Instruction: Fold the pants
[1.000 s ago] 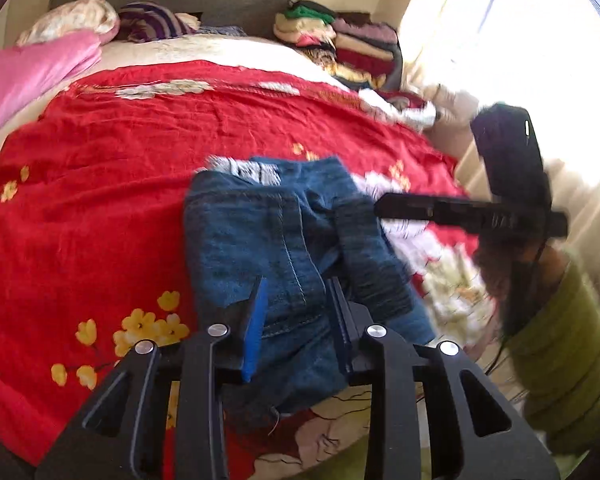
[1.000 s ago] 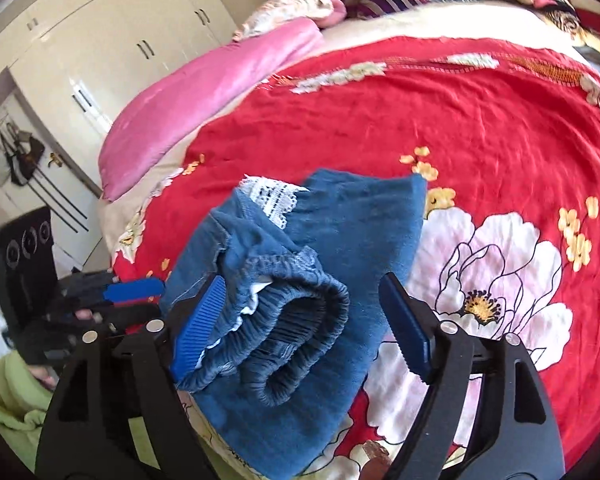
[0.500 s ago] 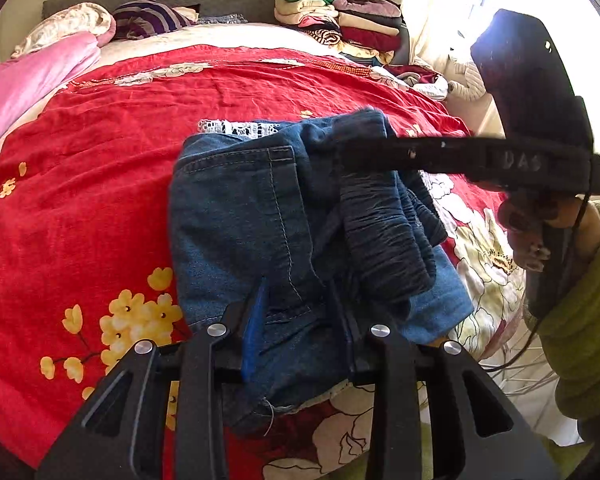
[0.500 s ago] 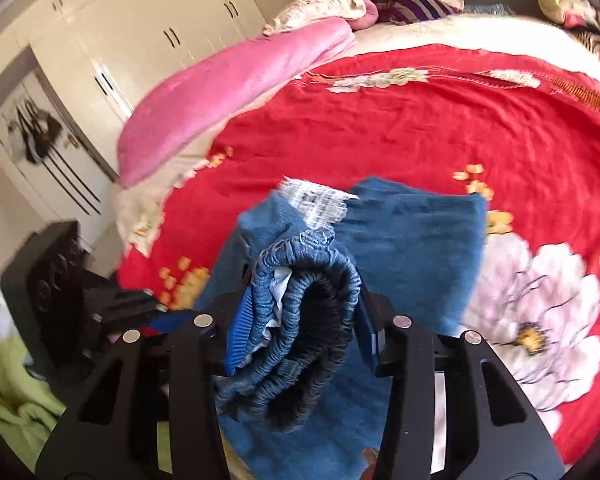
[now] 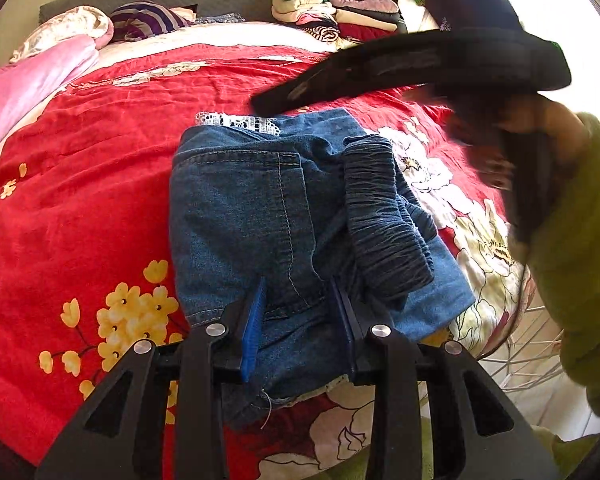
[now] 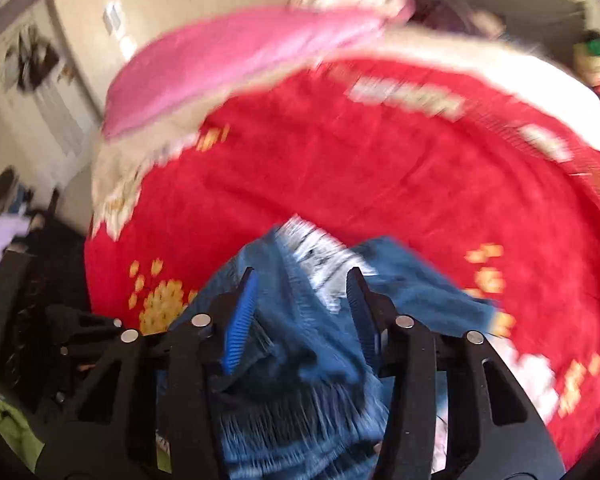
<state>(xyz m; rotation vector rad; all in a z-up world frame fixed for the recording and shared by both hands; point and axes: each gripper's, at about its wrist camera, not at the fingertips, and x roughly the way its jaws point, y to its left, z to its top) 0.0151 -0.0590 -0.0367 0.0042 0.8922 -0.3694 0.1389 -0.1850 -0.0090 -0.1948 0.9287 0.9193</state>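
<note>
Your denim pants (image 5: 260,216) lie folded into a compact, roughly rectangular bundle on the red floral bedspread, near the bed's front edge. You're looking at mid-blue denim with pale topstitching and a seamed panel on top. A strip of white lace trim (image 5: 240,121) peeks out at the far edge. The dark, gathered elastic waistband (image 5: 384,220) is rolled into a ridge along the bundle's right side. From your right wrist view the pants (image 6: 320,344) appear blurred.
</note>
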